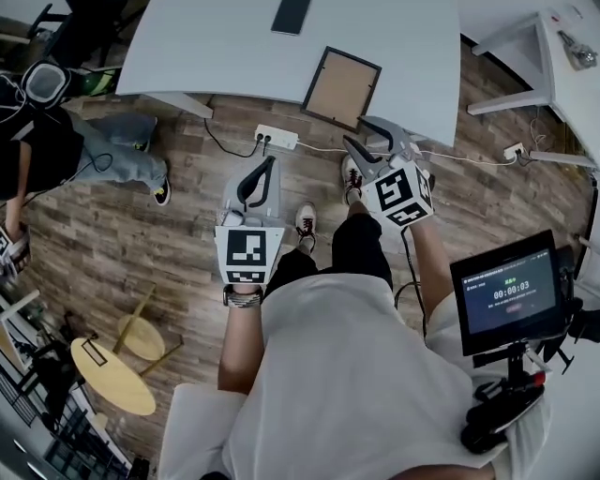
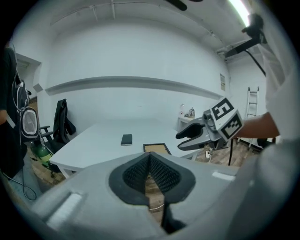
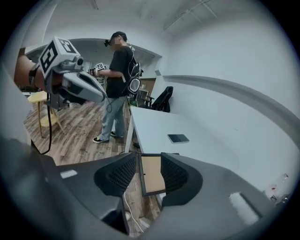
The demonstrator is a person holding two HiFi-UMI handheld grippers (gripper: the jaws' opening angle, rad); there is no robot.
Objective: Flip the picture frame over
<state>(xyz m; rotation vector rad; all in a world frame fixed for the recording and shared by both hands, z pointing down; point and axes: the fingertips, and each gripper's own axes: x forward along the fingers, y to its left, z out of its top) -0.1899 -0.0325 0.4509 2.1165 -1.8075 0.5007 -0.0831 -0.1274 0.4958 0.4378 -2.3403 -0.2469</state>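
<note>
**Frame flat at the table's edge — a nudge could send it off**

The picture frame (image 1: 341, 88) lies on the white table (image 1: 216, 47) with its brown backing up, close to the near edge and well apart from the phone (image 1: 291, 16) farther in. The likely trouble is that it lies flat, with little for the fingers to get under. A push from the far side could slide it over the edge to the wood floor (image 1: 141, 234), and a pinch on one rail alone may let it swing and slip mid-flip.

The right gripper (image 1: 361, 133) hangs short of the table, its fingers (image 3: 115, 176) well apart and empty — the frame shows through the gap, untouched. The left gripper (image 1: 268, 163) is over the floor, its fingers (image 2: 136, 173) closed tip to tip on nothing.
</note>
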